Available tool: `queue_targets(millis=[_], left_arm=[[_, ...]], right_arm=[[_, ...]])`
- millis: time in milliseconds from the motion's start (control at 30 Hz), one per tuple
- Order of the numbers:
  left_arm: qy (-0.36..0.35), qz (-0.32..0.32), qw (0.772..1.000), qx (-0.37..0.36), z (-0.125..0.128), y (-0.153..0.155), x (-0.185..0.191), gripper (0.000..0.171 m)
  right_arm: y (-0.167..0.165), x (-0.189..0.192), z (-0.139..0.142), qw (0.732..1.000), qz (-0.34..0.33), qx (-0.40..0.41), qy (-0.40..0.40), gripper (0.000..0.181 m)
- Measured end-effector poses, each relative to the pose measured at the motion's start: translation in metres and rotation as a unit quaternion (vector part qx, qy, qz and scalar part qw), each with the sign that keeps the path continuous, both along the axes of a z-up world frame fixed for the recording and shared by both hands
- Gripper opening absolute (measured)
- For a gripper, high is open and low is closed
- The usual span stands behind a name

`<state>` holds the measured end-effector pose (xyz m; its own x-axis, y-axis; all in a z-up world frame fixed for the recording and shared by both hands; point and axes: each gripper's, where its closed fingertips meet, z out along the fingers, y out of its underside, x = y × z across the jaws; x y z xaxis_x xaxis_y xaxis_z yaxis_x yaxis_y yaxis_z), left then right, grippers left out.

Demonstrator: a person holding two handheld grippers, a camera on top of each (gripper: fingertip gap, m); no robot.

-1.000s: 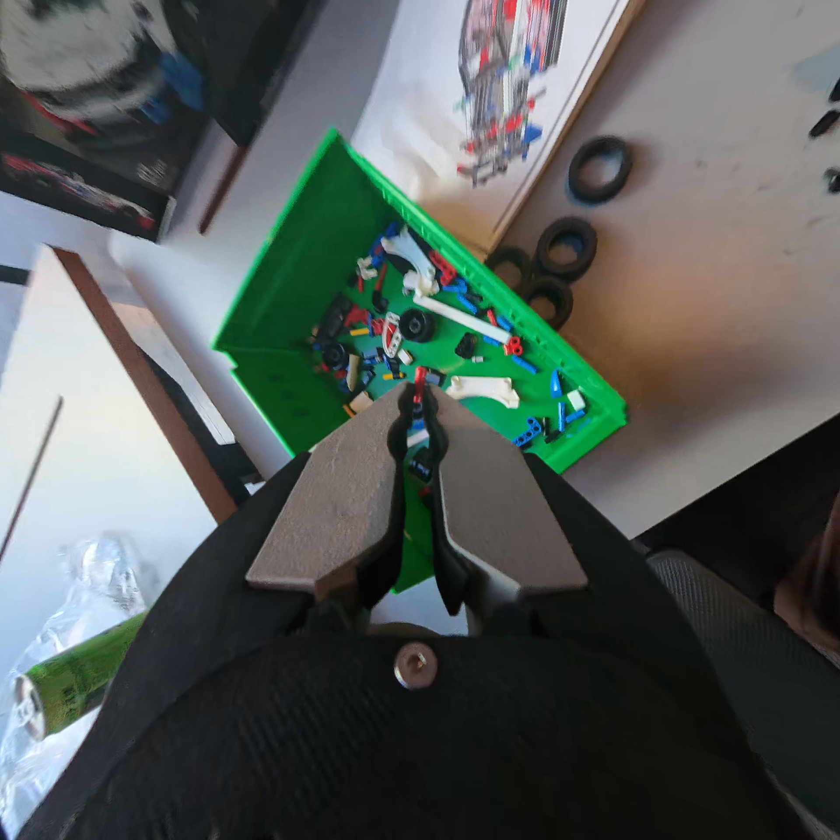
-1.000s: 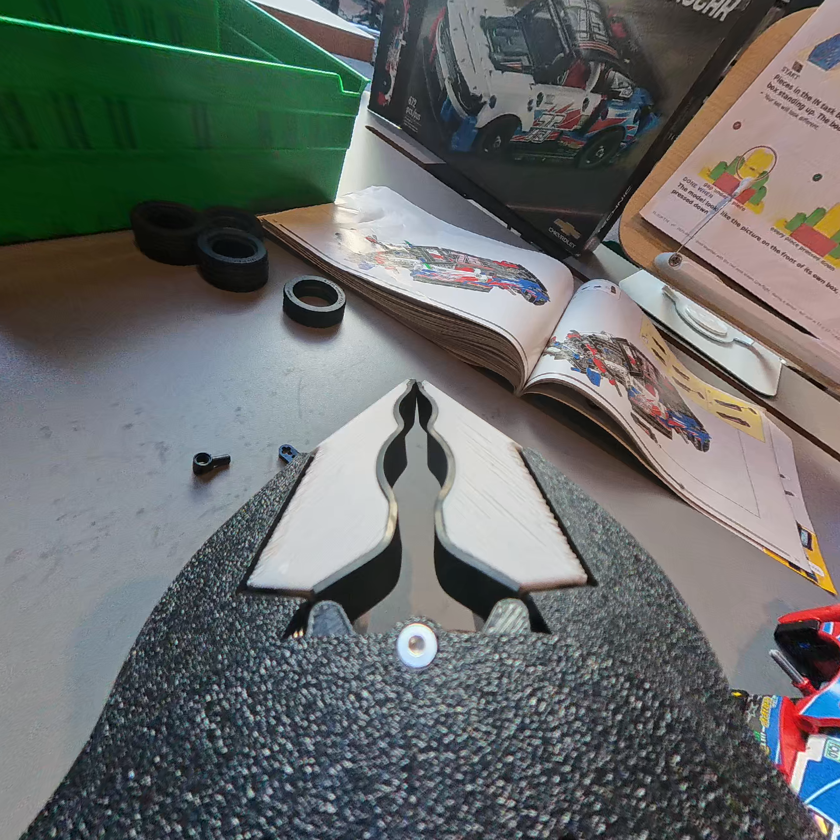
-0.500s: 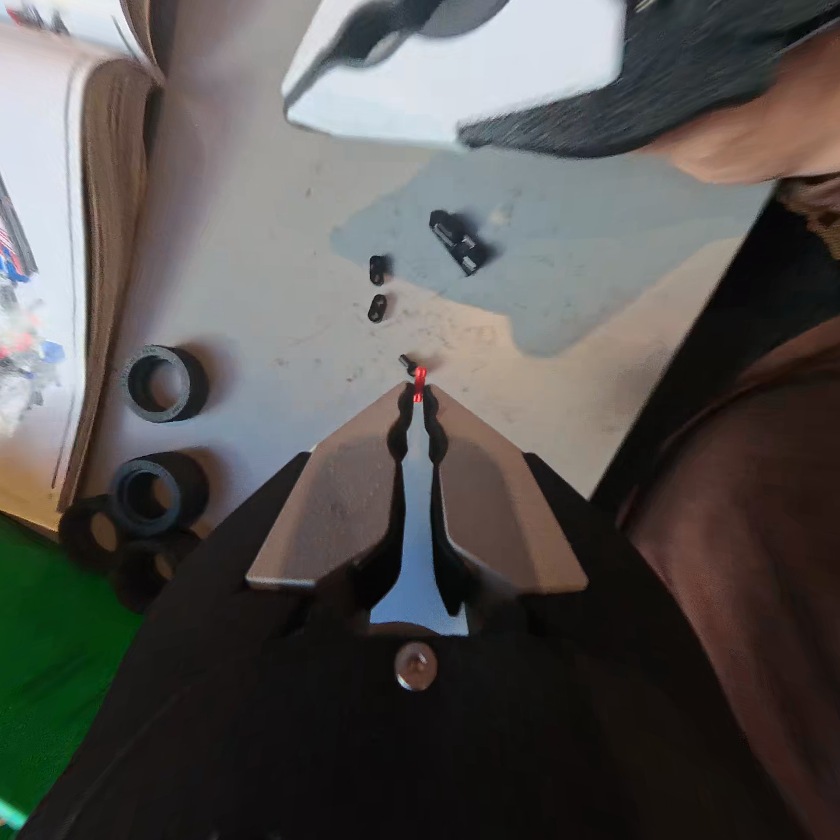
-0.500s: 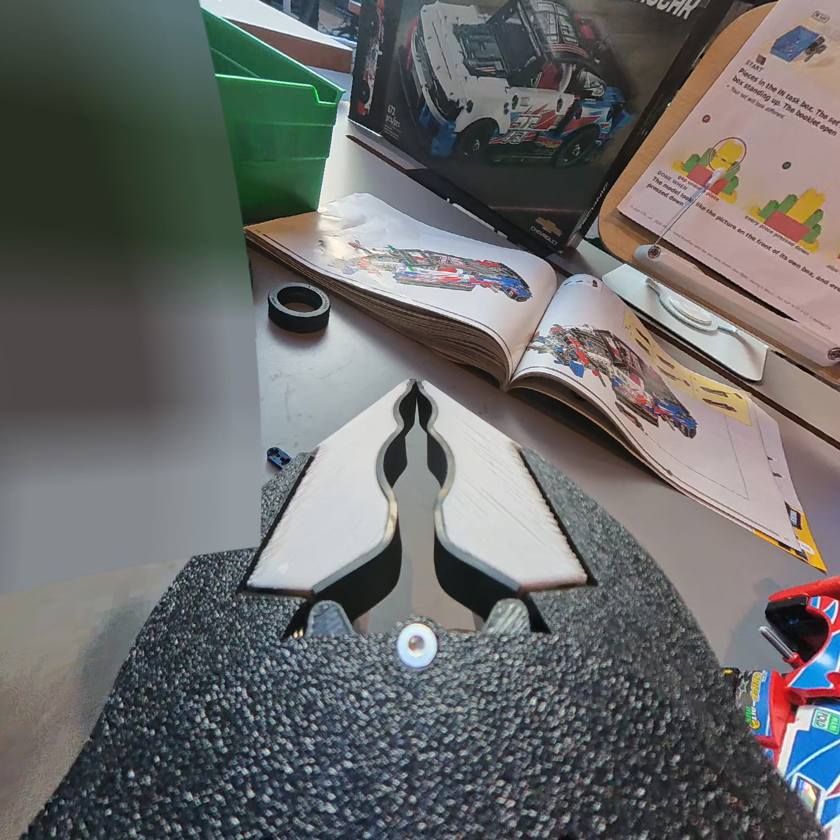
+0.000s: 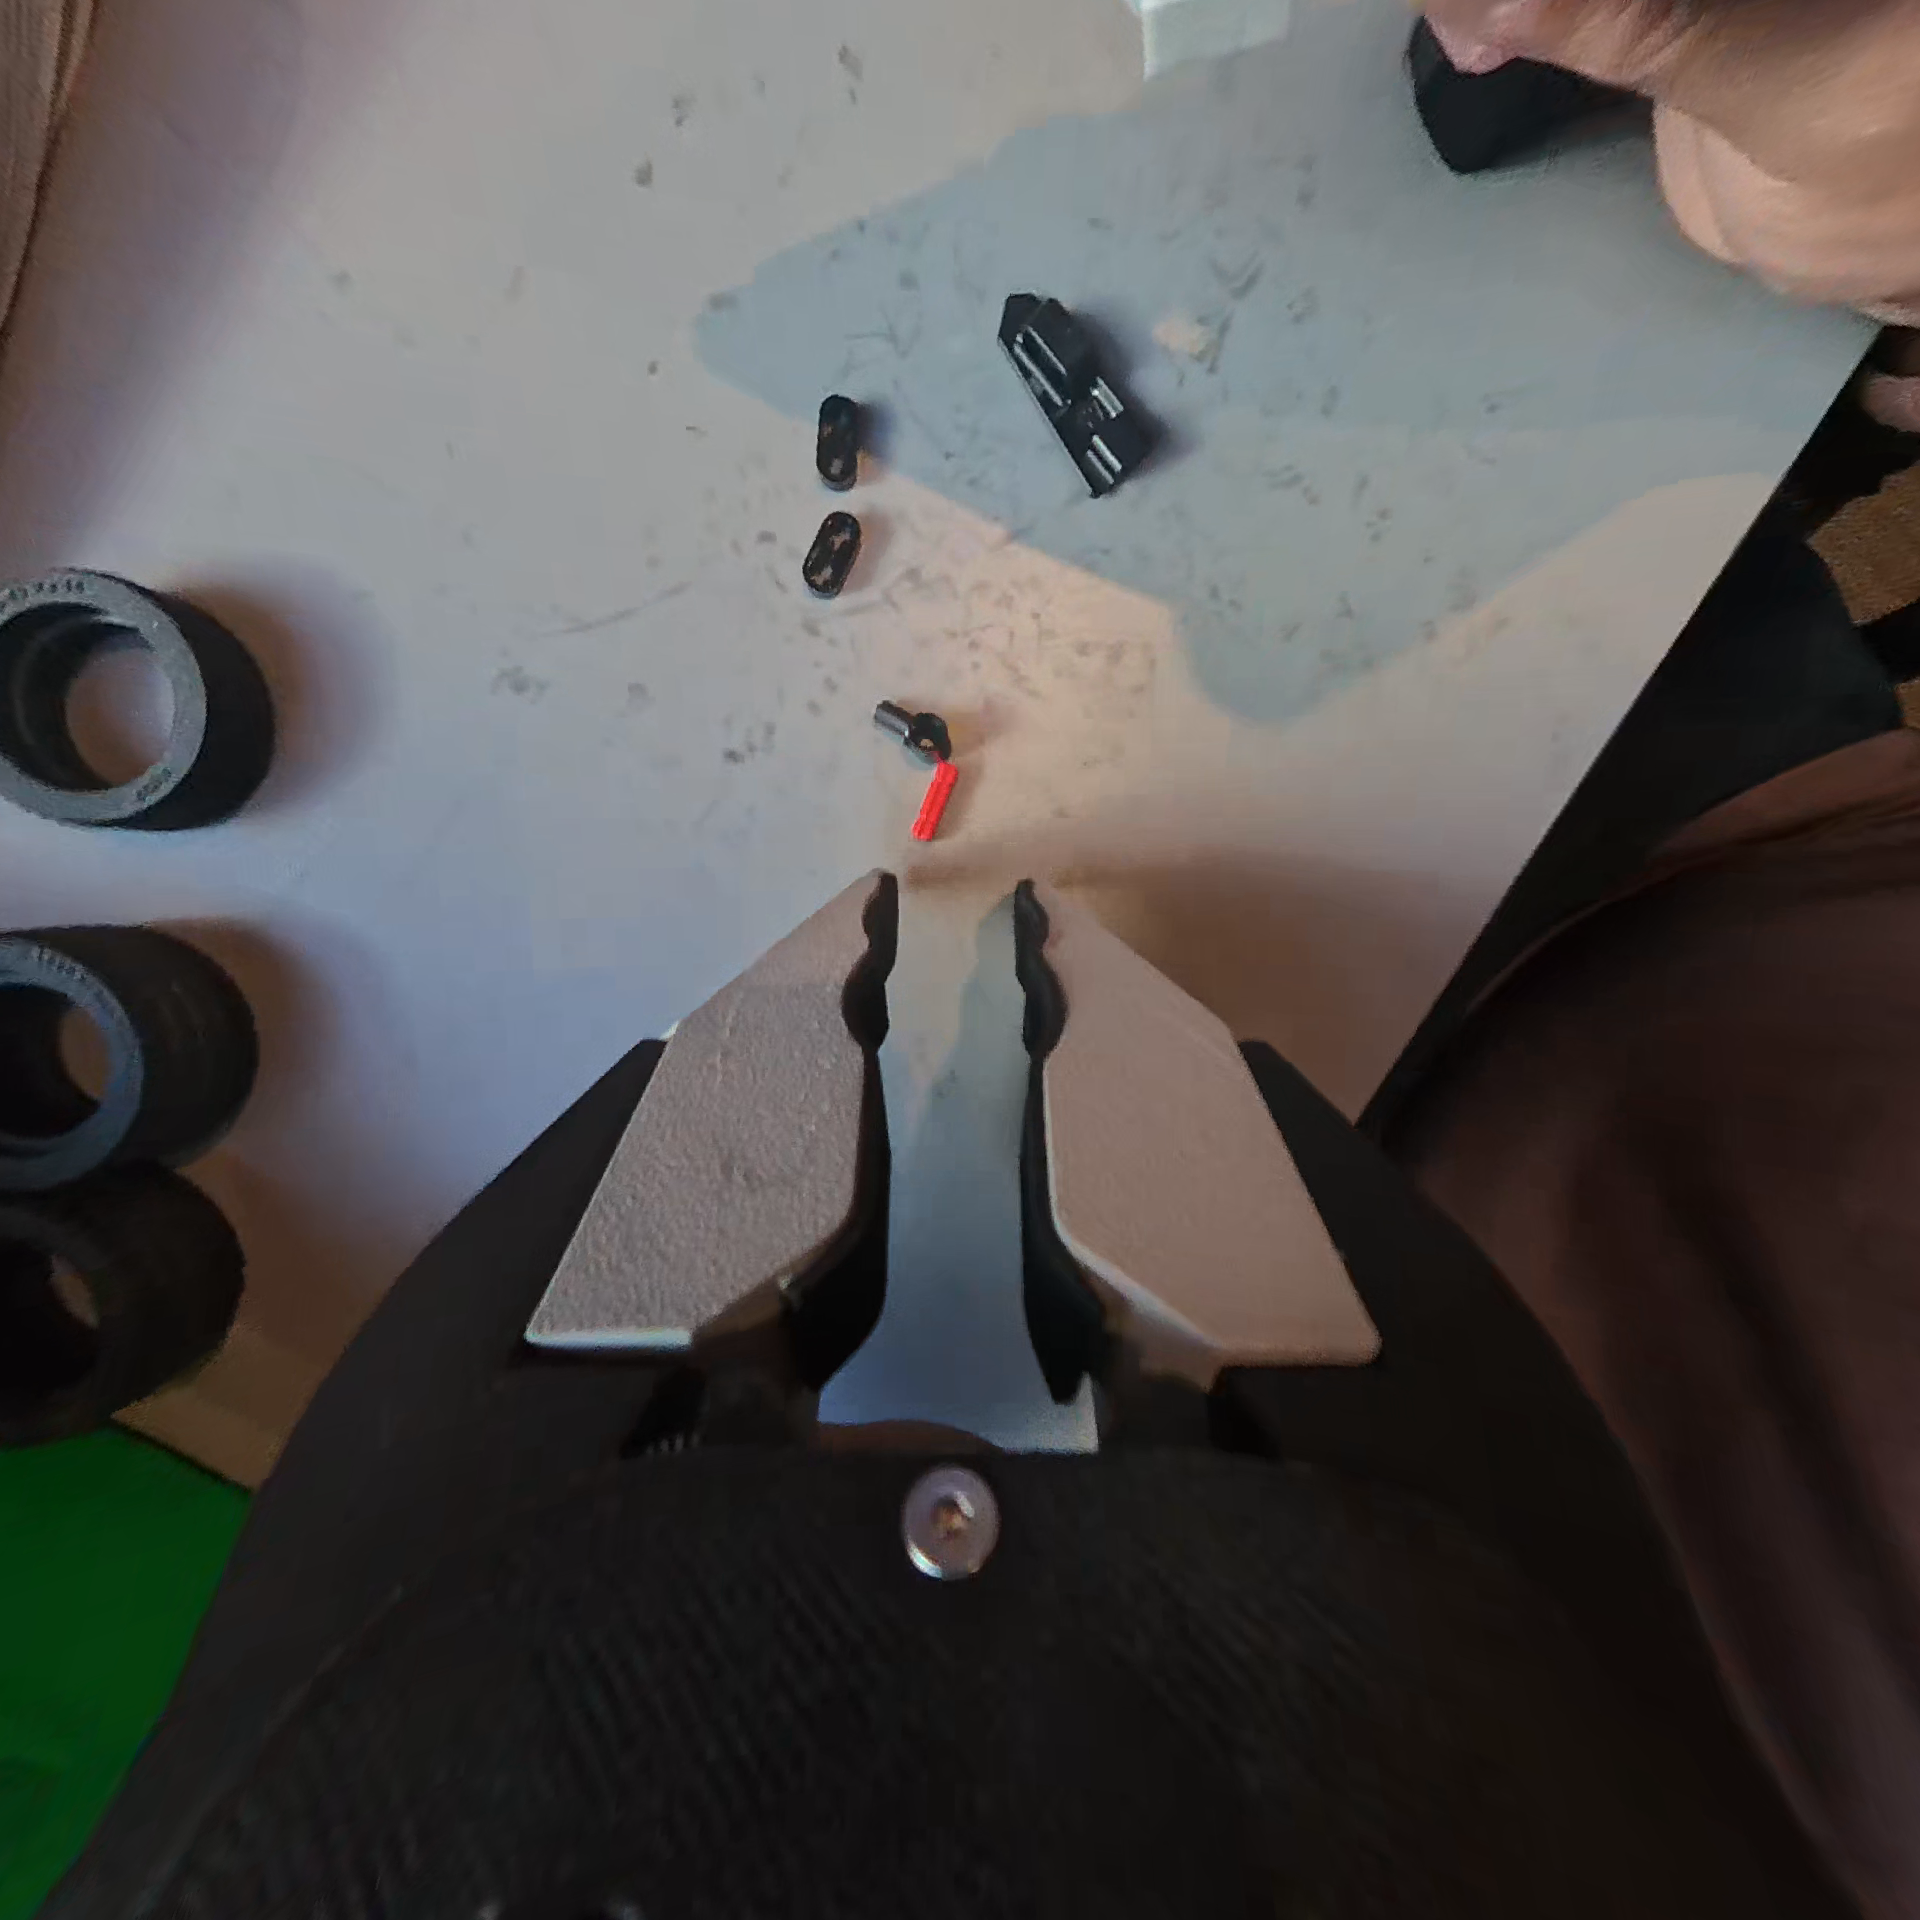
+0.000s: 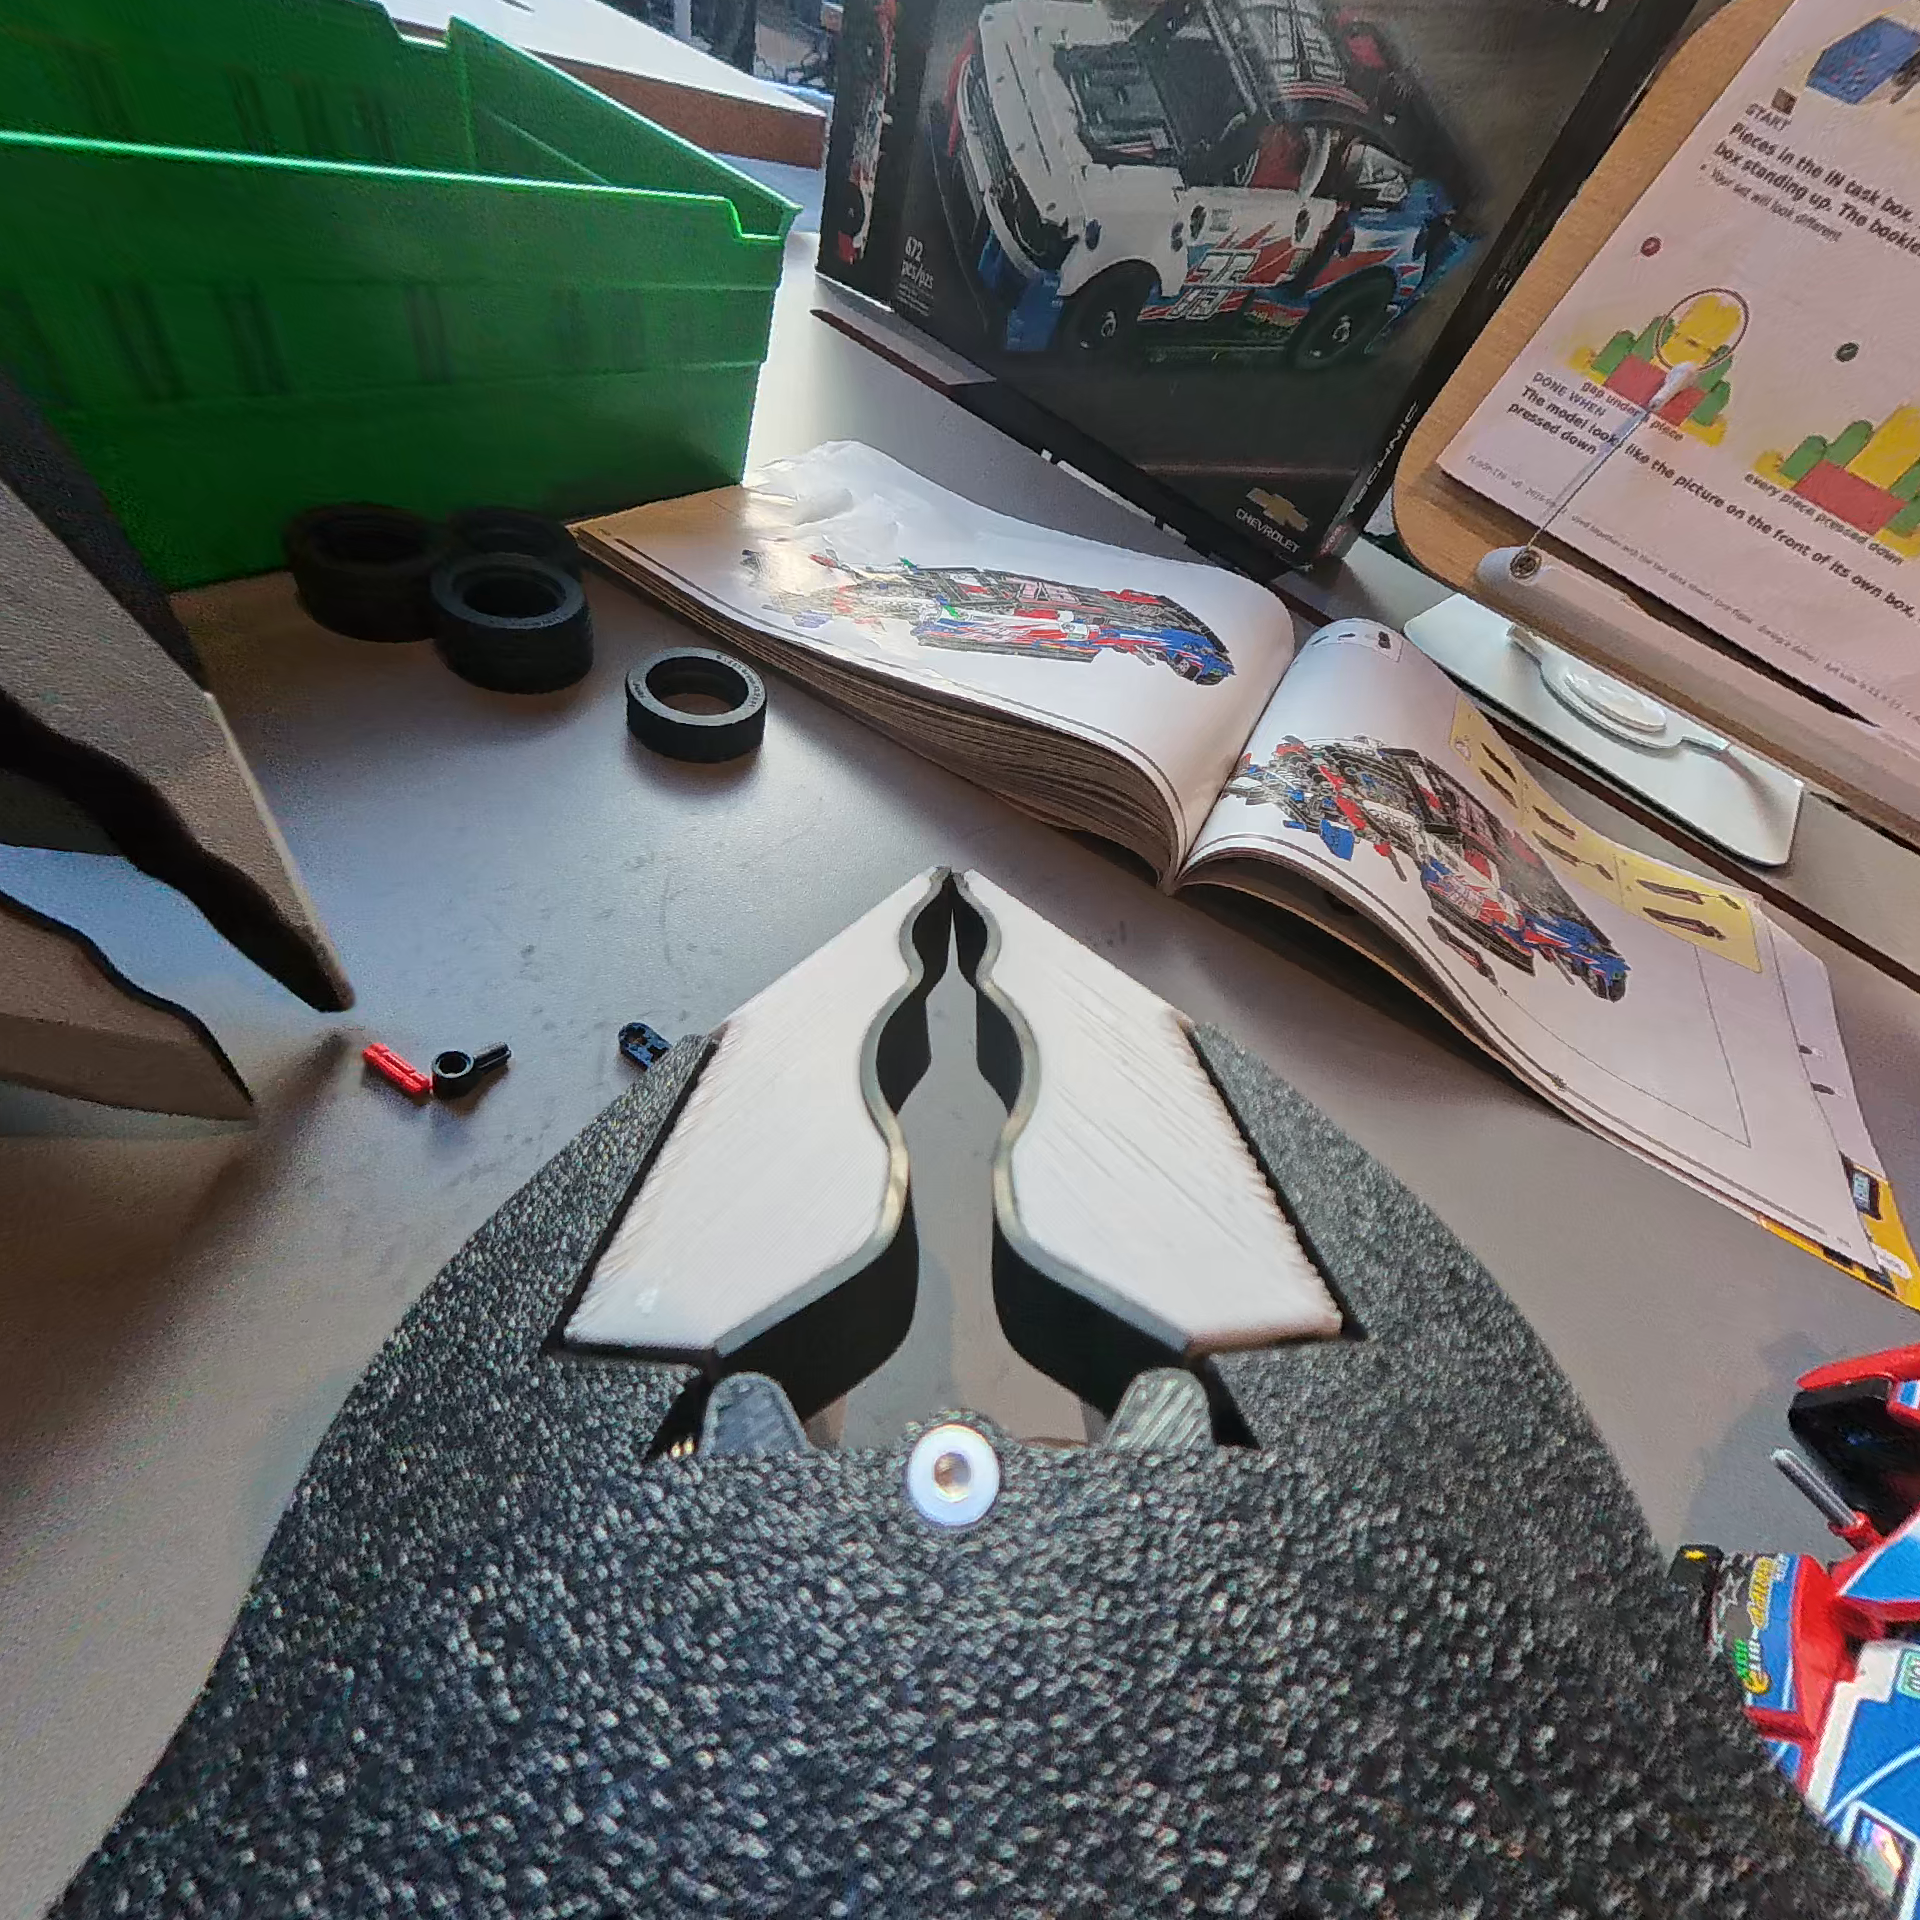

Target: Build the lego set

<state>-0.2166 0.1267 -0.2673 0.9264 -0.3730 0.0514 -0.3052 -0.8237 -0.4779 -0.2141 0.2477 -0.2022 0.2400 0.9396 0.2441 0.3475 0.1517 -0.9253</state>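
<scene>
My left gripper (image 5: 951, 899) is open and empty just above the grey table (image 5: 436, 312). A small red lego pin (image 5: 934, 809) lies on the table just ahead of its tips, touching a small black connector (image 5: 914, 729). The same red pin (image 6: 395, 1068) and black connector (image 6: 468, 1068) show in the right wrist view, next to the left gripper's fingers (image 6: 156, 831). My right gripper (image 6: 952, 883) is shut with nothing between its tips, held over the table.
Two small black links (image 5: 840, 436) (image 5: 831, 553) and a longer black piece (image 5: 1081, 407) lie farther off. Black tyres (image 5: 104, 707) (image 6: 694, 702), a green bin (image 6: 395, 312), an open instruction booklet (image 6: 1039, 665), the set's box (image 6: 1195, 239) and a partly built car (image 6: 1849, 1621) surround the space. Across from one pair of fingers to the other is roughly 15 cm.
My left gripper carried the red pin from the green bin to the table, then opened; the pin now lies free on the table. The right gripper stayed shut and hardly moved.
</scene>
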Motion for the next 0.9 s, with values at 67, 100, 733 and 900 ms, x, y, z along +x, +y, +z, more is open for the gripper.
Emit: queue_targets(millis=[67, 100, 733, 900], left_arm=[[0.009, 0.009, 1.0, 0.025, 0.003, -0.002, -0.002, 0.02], [0.007, 0.013, 0.999, 0.051, 0.006, 0.001, -0.001, 0.021], [-0.031, 0.068, 0.949, 0.307, 0.044, 0.052, -0.021, 0.027], [-0.063, 0.074, 0.938, 0.333, 0.055, 0.05, -0.023, 0.025]], right_arm=[[-0.001, 0.0, 0.001, 1.0, 0.003, -0.001, 0.004, 0.0], [-0.001, 0.0, 0.002, 1.0, 0.006, -0.002, 0.006, 0.0], [-0.006, -0.001, 0.003, 0.999, 0.028, -0.017, 0.014, 0.003], [-0.008, -0.003, 0.0, 0.999, 0.041, -0.032, 0.005, 0.003]])
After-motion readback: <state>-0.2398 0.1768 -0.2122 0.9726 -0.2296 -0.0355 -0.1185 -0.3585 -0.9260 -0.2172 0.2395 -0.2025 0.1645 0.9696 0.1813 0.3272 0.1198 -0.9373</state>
